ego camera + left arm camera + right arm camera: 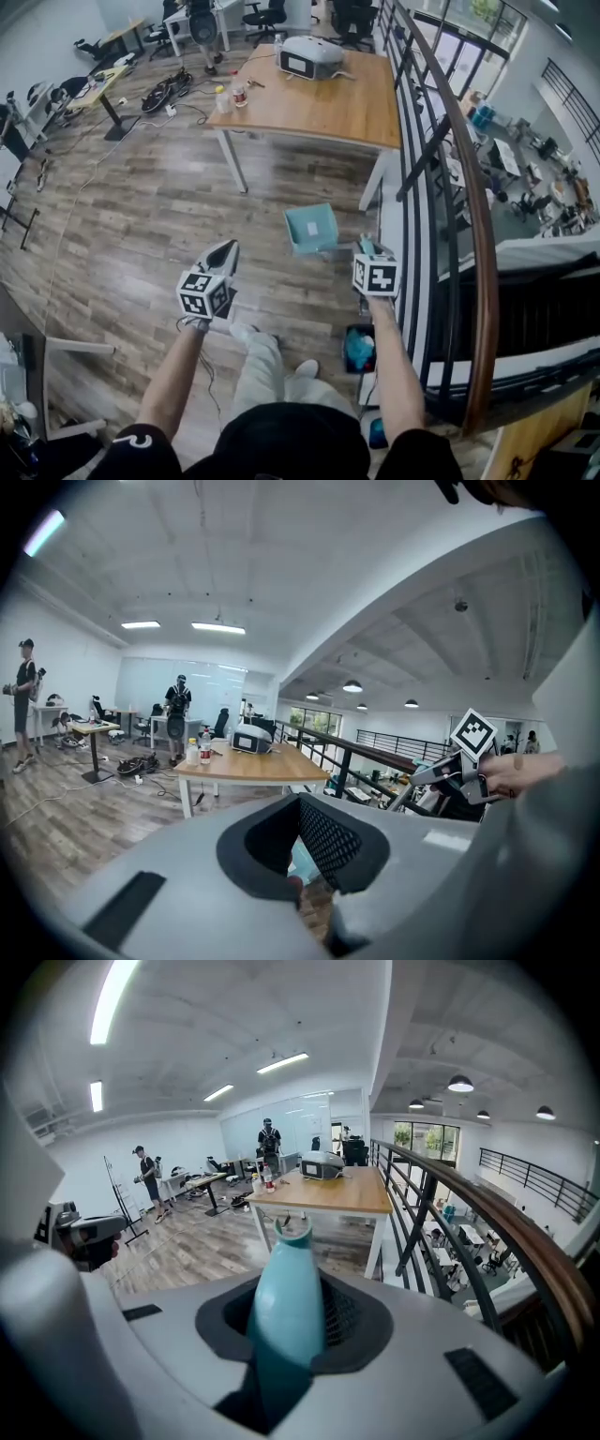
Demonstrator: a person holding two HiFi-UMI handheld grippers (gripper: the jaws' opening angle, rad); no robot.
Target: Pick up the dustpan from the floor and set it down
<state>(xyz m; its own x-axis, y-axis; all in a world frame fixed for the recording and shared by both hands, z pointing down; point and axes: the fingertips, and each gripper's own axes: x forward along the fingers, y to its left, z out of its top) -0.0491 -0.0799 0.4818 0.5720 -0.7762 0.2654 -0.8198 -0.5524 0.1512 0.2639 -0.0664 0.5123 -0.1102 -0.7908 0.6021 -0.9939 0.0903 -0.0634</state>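
Dustpan (311,228): teal pan off near edge of wooden table (319,103), person's side; on floor or lifted, can't tell. Right gripper (367,251) clamped on handle (286,1307), tip poking past jaws. Left gripper (228,251) jaws apart, empty. Likely light, stiff, smooth plastic; handle is natural hold, pan may swing.

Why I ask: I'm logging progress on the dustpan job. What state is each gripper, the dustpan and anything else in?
dustpan: held by its handle, apparently clear of the floor.
right gripper: shut on the dustpan's handle.
left gripper: open, nothing between its jaws.
bottles: upright on the table.
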